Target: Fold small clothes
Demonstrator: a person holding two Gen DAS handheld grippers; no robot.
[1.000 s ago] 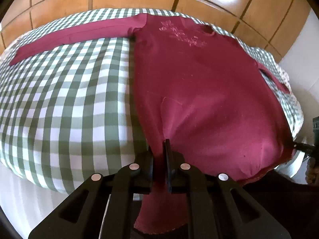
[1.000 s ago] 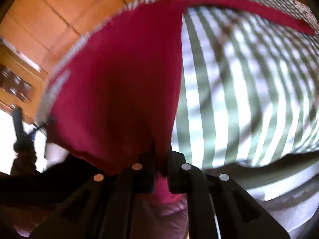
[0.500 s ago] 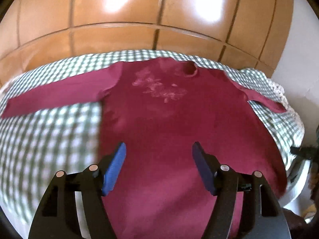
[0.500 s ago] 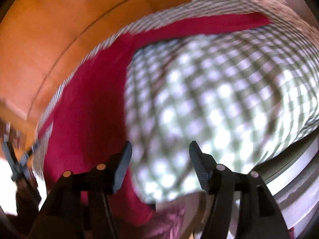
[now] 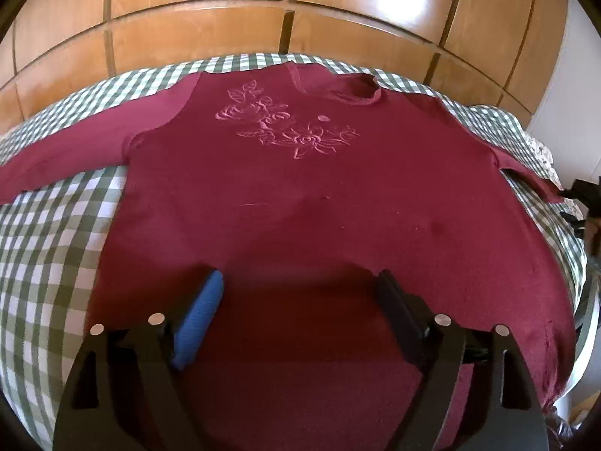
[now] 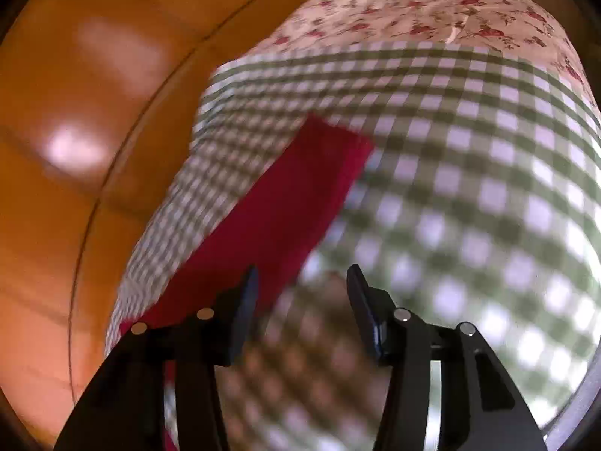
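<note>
Both sets of jaws grip nothing, the left gripper (image 5: 296, 289) spreading above the maroon top (image 5: 319, 188) laid flat on the checked cloth (image 5: 49, 255), the right gripper (image 6: 302, 285) narrowing beside its sleeve (image 6: 296, 195), probably readying a fold.

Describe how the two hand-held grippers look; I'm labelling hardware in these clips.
Both are matte black. The left hand-held gripper has angular cut-out frames, round silver pivot pins and a ribbed blue pad on one finger. The right hand-held gripper matches: black fingers, silver pins. No cables or sleeves show.
</note>
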